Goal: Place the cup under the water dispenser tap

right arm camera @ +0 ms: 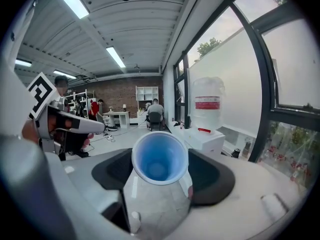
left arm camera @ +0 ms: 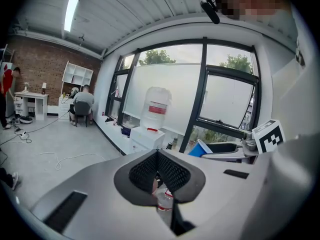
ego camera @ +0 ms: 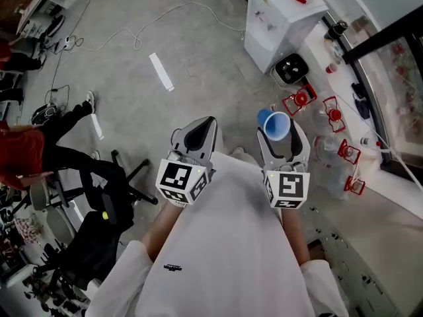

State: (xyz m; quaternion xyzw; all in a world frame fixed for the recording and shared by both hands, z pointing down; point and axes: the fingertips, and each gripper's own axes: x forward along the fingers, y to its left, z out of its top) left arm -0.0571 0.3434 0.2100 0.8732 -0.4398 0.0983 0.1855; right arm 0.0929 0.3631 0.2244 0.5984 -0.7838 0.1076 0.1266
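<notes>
Cup: blue, lying on its side with the mouth facing outward. I read it gripped between the jaws of my right gripper, which are closed against its sides. It is held in the air above the floor, well apart from the water dispenser.

My left gripper: jaws brought together at the tips, nothing between them.

Floor: bare grey concrete with a white cable trailing across it.

Room: the window wall runs behind the dispenser, and water bottles with red handles stand along its base. I see a brick wall at the far end and strip lights overhead.
</notes>
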